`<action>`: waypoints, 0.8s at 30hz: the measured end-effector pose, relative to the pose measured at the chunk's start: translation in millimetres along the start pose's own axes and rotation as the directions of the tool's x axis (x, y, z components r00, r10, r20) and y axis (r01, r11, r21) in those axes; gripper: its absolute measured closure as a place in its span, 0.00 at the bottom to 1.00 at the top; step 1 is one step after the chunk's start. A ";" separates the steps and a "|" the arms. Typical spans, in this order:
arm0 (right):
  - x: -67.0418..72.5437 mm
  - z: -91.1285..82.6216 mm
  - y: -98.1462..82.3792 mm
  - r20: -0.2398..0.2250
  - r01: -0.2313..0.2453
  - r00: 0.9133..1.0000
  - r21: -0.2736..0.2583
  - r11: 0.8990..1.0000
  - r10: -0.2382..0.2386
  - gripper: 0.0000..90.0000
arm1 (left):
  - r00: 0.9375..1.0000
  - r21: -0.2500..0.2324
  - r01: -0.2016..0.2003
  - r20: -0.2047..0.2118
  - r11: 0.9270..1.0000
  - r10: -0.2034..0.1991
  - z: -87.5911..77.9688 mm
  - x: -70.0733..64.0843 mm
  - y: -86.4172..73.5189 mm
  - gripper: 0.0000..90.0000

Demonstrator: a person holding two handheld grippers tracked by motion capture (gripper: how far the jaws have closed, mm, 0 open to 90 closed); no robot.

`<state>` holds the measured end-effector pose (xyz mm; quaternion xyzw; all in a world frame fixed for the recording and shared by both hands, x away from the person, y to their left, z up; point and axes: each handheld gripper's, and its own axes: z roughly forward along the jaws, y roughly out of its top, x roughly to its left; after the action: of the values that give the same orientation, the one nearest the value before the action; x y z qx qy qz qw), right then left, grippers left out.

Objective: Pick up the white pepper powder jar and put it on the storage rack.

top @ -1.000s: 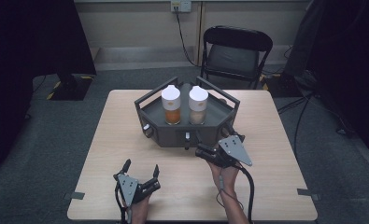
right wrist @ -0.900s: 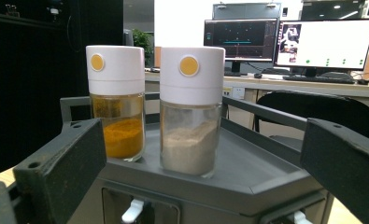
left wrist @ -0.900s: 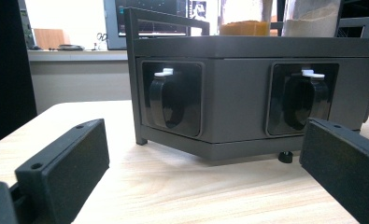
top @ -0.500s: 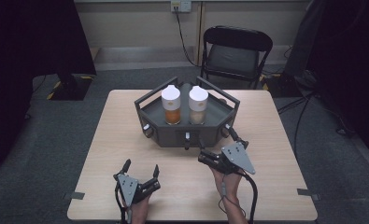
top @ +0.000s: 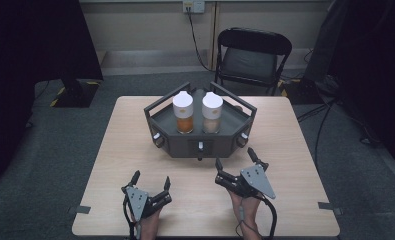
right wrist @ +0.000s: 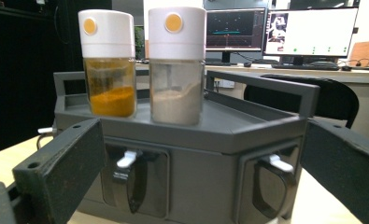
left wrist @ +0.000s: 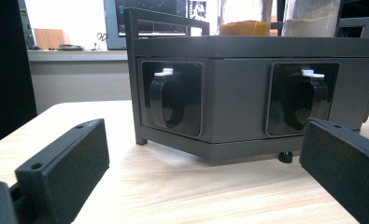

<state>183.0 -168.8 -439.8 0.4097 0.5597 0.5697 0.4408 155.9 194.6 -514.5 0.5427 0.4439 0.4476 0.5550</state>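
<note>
Two spice jars stand side by side on a dark grey rack (top: 245,117) with six sides, in the middle of the bench (top: 110,165) and closer to its far edge. The jar with orange powder (top: 183,113) is on the left and the jar with pale powder (top: 212,113) is on the right, and they are just beside each other. Each has a tall white cap with a small orange dot, and each is about half full. The rack has a rail around its top and dark handles with little white tabs set into its front walls. Nothing looks started yet, because both jars stand upright on the rack and no claw touches them. All the work is still to do. The right claw (top: 238,166) is near the front of the rack, with its jaws wide apart and nothing between them. In the right gripper view it looks straight at the two jars. The left claw (top: 150,182) rests near the front edge of the bench, farther from the rack, and its jaws are also wide apart and empty.
</note>
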 end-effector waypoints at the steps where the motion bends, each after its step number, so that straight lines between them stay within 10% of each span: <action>1: -0.5 -1.4 -1.1 0.004 0.003 1.000 0.003 1.000 -0.003 0.00 | 1.000 0.000 0.000 0.000 1.000 0.000 0.0 0.0 0.0 0.01; 24: 2.5 -28.7 -37.8 0.049 -0.013 0.999 0.038 0.999 0.011 0.00 | 1.000 0.000 0.000 0.000 1.000 0.000 0.0 0.0 0.0 0.01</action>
<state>156.4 -174.9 -478.7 0.4354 0.5571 0.5513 0.4429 155.9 194.6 -514.5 0.5426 0.4440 0.4475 0.5551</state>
